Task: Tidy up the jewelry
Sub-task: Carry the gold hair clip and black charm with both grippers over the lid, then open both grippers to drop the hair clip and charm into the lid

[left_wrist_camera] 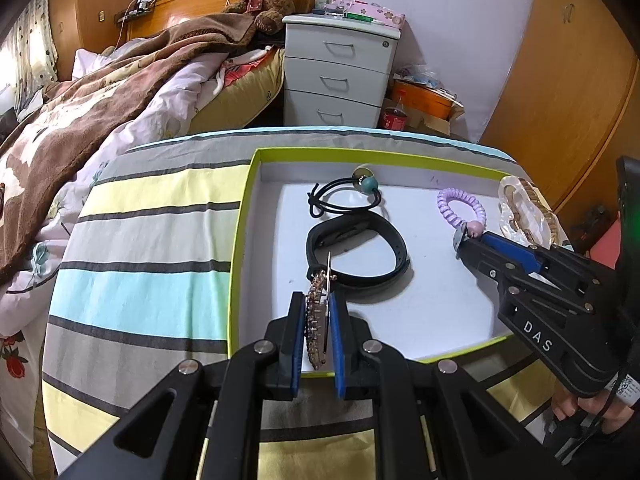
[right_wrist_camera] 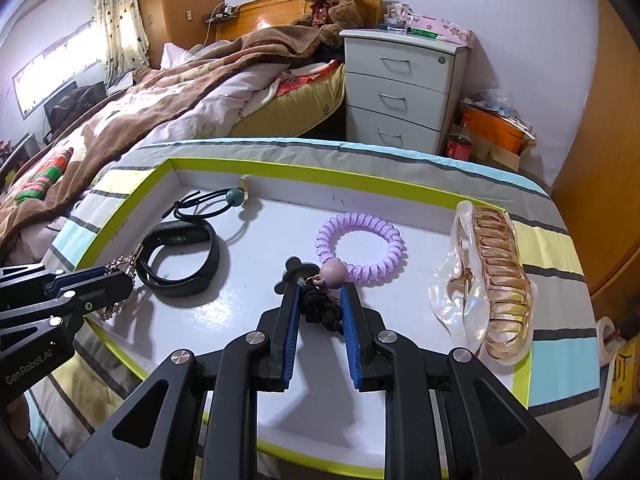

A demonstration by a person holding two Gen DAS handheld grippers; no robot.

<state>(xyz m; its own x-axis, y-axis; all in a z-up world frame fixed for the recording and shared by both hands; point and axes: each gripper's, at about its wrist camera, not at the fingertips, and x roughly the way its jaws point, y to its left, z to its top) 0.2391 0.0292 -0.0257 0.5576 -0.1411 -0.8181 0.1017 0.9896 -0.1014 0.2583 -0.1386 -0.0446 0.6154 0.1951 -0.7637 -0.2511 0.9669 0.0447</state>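
A white tray with a lime rim (left_wrist_camera: pixel 239 240) (right_wrist_camera: pixel 320 178) lies on a striped cloth. My left gripper (left_wrist_camera: pixel 318 298) (right_wrist_camera: pixel 120 276) is shut on a beaded hair clip (left_wrist_camera: pixel 316 320), held on edge over the tray's near left corner. My right gripper (right_wrist_camera: pixel 319 286) (left_wrist_camera: pixel 464 240) is shut on the black knotted charm (right_wrist_camera: pixel 324 312) that hangs from the pink bead of a purple coil bracelet (right_wrist_camera: pixel 360 248) (left_wrist_camera: pixel 460 208); the coil lies on the tray floor. A black wristband (left_wrist_camera: pixel 356 252) (right_wrist_camera: pixel 180 260) lies between the two grippers.
A black hair tie with a teal bead (left_wrist_camera: pixel 362 184) (right_wrist_camera: pixel 234 196) lies by the tray's far wall. A clear amber hair claw (left_wrist_camera: pixel 524 212) (right_wrist_camera: pixel 492 280) rests on the right rim. A bed (left_wrist_camera: pixel 120 100) stands left; a white drawer unit (left_wrist_camera: pixel 336 76) stands behind.
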